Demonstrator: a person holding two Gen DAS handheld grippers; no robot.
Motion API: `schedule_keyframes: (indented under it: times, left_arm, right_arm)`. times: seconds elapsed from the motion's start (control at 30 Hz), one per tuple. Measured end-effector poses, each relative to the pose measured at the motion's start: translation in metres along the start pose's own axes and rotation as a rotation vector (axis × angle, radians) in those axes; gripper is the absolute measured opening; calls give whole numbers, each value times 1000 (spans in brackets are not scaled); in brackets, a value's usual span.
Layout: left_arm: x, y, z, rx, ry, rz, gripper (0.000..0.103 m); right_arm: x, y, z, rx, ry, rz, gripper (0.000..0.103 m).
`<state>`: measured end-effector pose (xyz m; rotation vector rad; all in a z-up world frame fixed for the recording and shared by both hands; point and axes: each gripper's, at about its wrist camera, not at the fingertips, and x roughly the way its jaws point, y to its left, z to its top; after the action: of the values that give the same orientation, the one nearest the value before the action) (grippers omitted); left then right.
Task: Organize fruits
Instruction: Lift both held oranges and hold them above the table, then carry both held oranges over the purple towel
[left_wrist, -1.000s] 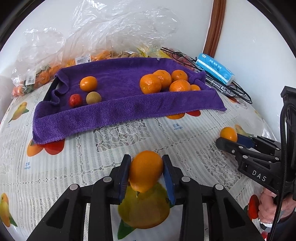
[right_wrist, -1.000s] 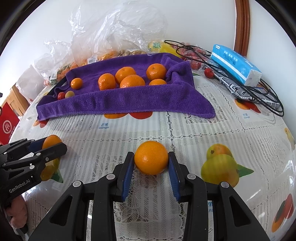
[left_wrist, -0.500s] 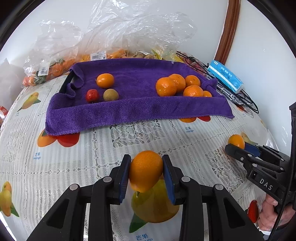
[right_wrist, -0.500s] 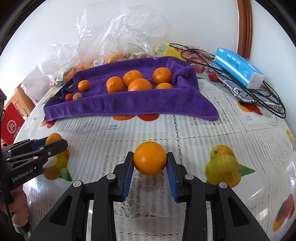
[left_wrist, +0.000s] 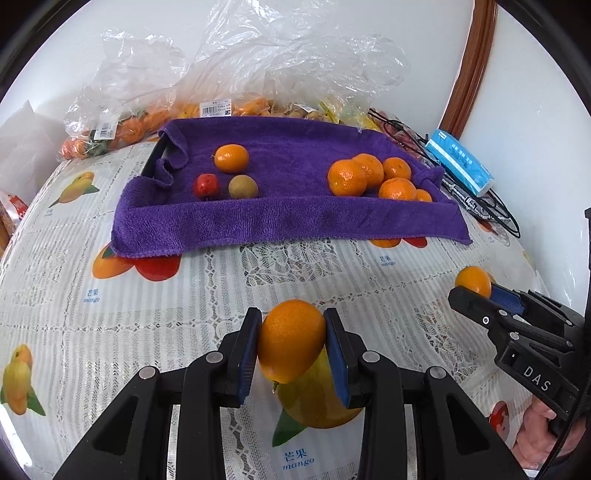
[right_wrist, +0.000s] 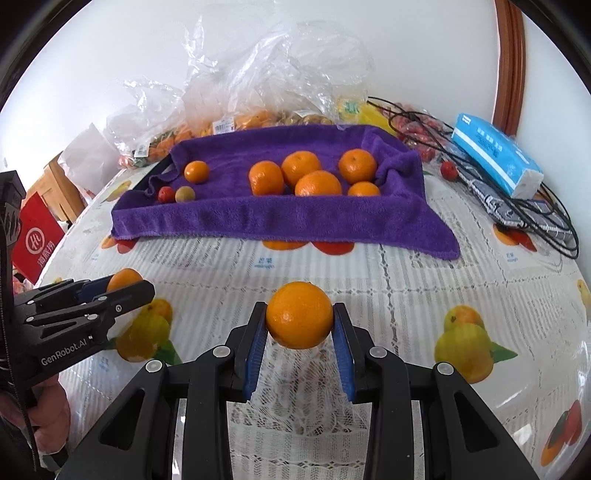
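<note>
Above the lace-covered counter (right_wrist: 424, 295), the left tool (left_wrist: 291, 347) clamps an oval orange citrus fruit (left_wrist: 291, 341). The right tool (right_wrist: 299, 325) grips a round orange tangerine (right_wrist: 299, 315). Beyond them, a purple towel-lined tray (right_wrist: 280, 216) holds more fruit.

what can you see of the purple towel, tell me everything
The purple towel is a fluffy cloth draped over a dark tray, sagging in the middle, its front edge hanging onto the lace tablecloth. Five oranges cluster at its right; a small orange, a red fruit and a brownish fruit lie at its left.
</note>
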<state>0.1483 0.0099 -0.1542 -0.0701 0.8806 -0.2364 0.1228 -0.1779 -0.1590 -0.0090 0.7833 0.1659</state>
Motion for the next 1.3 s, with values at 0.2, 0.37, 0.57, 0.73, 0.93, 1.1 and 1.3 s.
schedule_keyframes:
  times: [0.2, 0.37, 0.57, 0.73, 0.93, 1.1, 1.3]
  left_arm:
    - [-11, 6, 8, -32, -16, 3, 33]
    - [-18, 10, 13, -51, -26, 26, 33]
    - [-28, 16, 20, -75, -37, 44, 33]
    - [-37, 18, 28, -87, -59, 56, 32]
    - [-45, 21, 40, -99, -73, 63, 33]
    - [-48, 24, 52, -109, -80, 74, 33]
    - [-50, 27, 68, -120, -91, 84, 32]
  right_arm:
    - [-10, 8, 17, -18, -27, -11, 35]
    - [-15, 11, 28, -20, -42, 2, 35]
    - [-18, 17, 40, -23, -49, 8, 35]
    - [-22, 21, 46, -33, -67, 14, 35]
    - [-27, 23, 58, -37, -86, 18, 35]
    - [-30, 23, 71, -44, -108, 13, 35]
    - [-29, 20, 90, -24, -130, 24, 35]
